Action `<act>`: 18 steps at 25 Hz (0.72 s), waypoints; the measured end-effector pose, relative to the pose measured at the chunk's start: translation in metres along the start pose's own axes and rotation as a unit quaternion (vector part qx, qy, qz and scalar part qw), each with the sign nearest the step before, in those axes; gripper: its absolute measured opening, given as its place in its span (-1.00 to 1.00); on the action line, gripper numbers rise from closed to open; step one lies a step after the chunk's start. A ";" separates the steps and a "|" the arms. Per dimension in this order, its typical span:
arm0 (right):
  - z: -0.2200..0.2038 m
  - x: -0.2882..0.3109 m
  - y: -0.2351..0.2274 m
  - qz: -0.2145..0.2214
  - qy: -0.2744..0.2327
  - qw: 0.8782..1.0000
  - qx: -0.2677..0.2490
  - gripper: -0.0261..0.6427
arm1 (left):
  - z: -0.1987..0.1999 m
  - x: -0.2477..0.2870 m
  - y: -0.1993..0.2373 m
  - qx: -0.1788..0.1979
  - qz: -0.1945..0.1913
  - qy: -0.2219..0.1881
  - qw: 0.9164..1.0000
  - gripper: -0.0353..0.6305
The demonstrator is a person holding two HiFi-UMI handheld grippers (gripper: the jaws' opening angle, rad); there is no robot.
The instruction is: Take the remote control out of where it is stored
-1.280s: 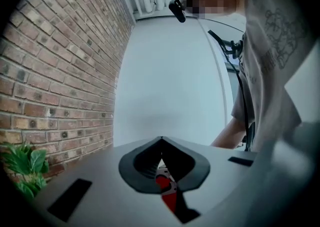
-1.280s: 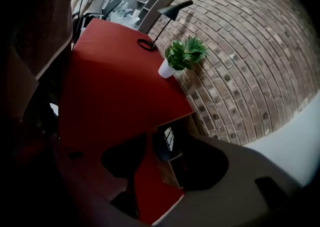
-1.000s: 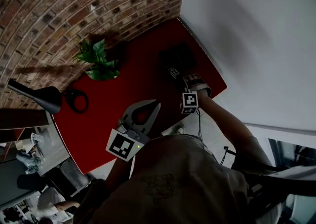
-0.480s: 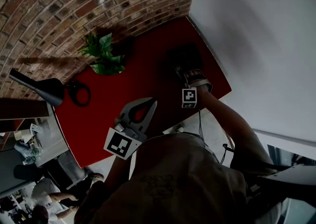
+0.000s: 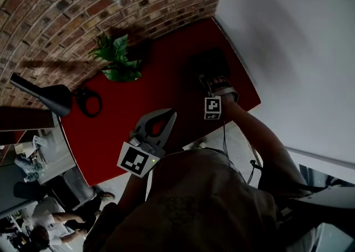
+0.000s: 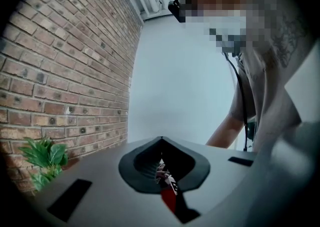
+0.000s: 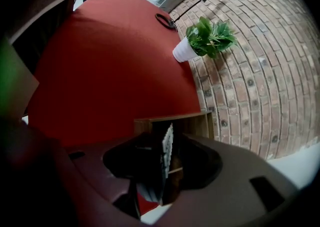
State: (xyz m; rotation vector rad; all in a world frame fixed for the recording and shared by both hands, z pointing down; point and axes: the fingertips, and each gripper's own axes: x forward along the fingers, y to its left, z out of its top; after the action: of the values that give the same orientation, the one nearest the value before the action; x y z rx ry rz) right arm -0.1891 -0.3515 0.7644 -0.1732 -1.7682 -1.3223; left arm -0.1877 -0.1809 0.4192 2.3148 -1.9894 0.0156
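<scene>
Head view, bench: red bench (image 5: 127,117) against a brick wall (image 5: 83,1), with a potted plant (image 5: 116,59) at the wall.
Head view, remote control: remote control (image 5: 212,83) at the bench's right end, at the tip of the right hand-held gripper (image 5: 214,91).
Left gripper view, left hand-held gripper (image 6: 161,140): jaws pressed together, nothing between them.
Right gripper view, right hand-held gripper: jaws spread and just been closing, with the remote control on edge between them; no firm pinch seen.
Right gripper view, storage: remote control sits in the wooden holder (image 7: 200,123).

Matt, smooth red tabletop (image 5: 116,123); rough brick wall (image 5: 66,1); smooth white painted wall (image 5: 288,34); storage box (image 7: 197,123) of brown wood, matt finish.
</scene>
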 end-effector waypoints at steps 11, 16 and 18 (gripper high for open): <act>0.003 -0.012 -0.001 -0.005 -0.013 1.000 0.016 -0.56 | -0.003 0.002 0.001 -0.008 -0.002 0.000 1.000 -0.88; 0.008 -0.021 -0.013 -0.020 -0.020 0.999 0.028 -0.56 | -0.001 0.004 0.000 -0.003 -0.009 -0.004 1.000 -0.88; 0.010 -0.026 -0.020 -0.026 -0.025 0.999 0.039 -0.57 | -0.001 0.004 -0.001 -0.002 -0.010 -0.002 1.000 -0.88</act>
State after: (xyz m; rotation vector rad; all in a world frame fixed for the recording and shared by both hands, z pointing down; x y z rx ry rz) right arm -0.1912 -0.3417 0.7312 -0.1189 -1.8748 -1.2923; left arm -0.1860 -0.1847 0.4203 2.3347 -1.9653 0.0040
